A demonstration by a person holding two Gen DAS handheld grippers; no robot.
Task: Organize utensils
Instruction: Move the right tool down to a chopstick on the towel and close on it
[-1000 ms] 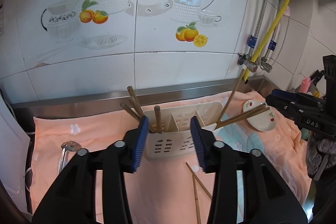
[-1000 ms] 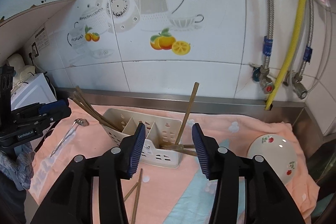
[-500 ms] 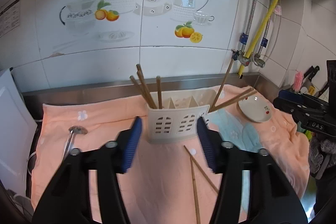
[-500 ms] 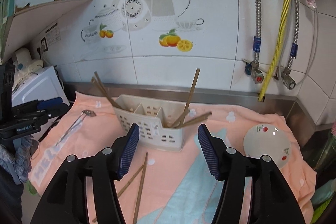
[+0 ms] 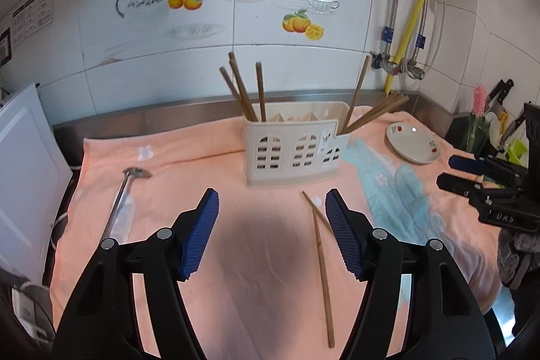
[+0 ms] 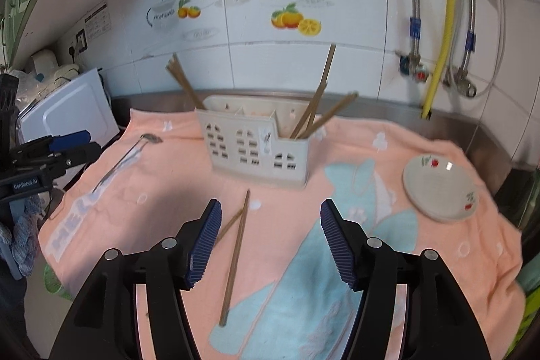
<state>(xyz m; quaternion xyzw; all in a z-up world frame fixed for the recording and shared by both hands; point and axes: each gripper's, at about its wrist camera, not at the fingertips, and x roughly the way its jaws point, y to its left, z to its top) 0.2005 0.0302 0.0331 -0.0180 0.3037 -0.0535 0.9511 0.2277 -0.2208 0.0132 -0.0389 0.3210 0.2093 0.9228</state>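
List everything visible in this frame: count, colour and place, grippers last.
caddy: 1, cream, mid-towel near the wall
chopsticks in caddy: about 7, brown; 3 at its left end, the rest leaning at its right end
loose chopsticks: 2, brown, crossed on the towel in front of the caddy
spoon: 1, metal, on the towel's left side
plate: 1, white with red fruit print, on the towel's right side
towel: 1, peach with light blue pattern, covering the counter
hose: 1, yellow, on the wall at right
left gripper: black with blue pads, open, empty, above the towel
right gripper: same, open, empty, over the loose chopsticks
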